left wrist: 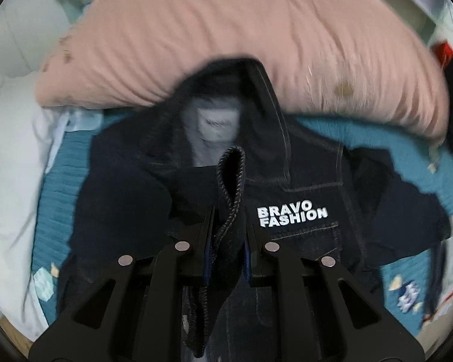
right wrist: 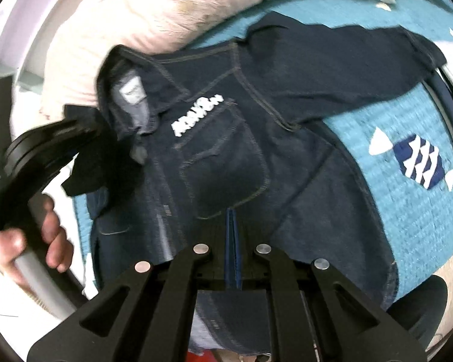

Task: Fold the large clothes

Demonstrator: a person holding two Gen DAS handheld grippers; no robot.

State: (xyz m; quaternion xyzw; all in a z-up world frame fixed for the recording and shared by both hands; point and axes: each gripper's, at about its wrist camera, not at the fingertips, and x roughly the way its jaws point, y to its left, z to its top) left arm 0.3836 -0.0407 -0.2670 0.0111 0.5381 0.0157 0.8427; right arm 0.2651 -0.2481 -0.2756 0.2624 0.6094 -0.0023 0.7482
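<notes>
A dark denim jacket (left wrist: pixel 317 181) (right wrist: pixel 287 150) lies front up on a teal bed cover, with white lettering (left wrist: pixel 291 212) (right wrist: pixel 196 114) above its chest pocket and a neck label (left wrist: pixel 217 123) showing. My left gripper (left wrist: pixel 229 214) is shut on a stitched fold of the jacket that stands up between its fingers. In the right wrist view that left gripper (right wrist: pixel 99 132) hangs over the collar with dark cloth in it. My right gripper (right wrist: pixel 232 211) is shut above the jacket's lower front, blue pads together, nothing between them.
A rumpled pink duvet (left wrist: pixel 226 30) (right wrist: pixel 154 9) lies just beyond the collar. The teal bed cover (left wrist: pixel 60 196) (right wrist: pixel 407 211) carries a fish pattern (right wrist: pixel 413 160). White bedding (left wrist: pixel 12 150) lies at the left. A hand (right wrist: pixel 45 235) holds the left gripper's handle.
</notes>
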